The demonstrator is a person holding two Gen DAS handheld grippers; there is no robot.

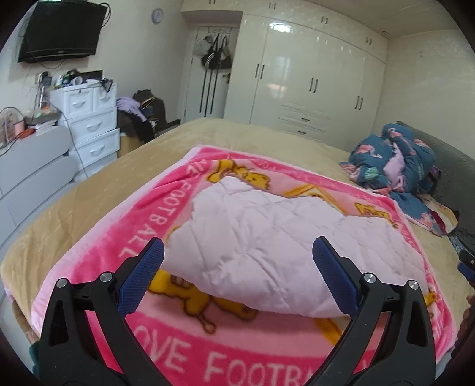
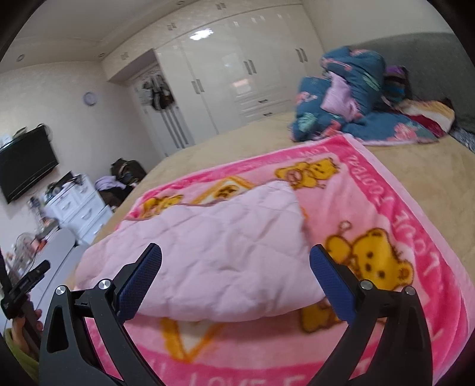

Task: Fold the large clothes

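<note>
We list first a pale pink quilted garment (image 1: 267,246), folded into a puffy bundle and lying on the middle of a bright pink fleece blanket printed with yellow bears and white lettering (image 1: 184,356). The blanket is spread flat over a wide bed with a tan cover (image 1: 98,190). Our left tongs (image 1: 237,277), black arms with blue textured pads, are released, spread wide just short of the bundle's near edge and touching nothing. Our right tongs (image 2: 236,277) are likewise released, spread before the same bundle (image 2: 213,252), the blanket (image 2: 415,237) showing beneath. Toward the grey headboard we note a crumpled dark blue floral quilt (image 1: 397,160), well apart from the garment. Along the far wall stands a glossy cream wardrobe with dark handles (image 1: 311,74). At the left we record a white plastic drawer unit with clutter on top (image 1: 89,124), a black wall-mounted television (image 1: 62,29) and a small round wall clock (image 1: 157,15).
</note>
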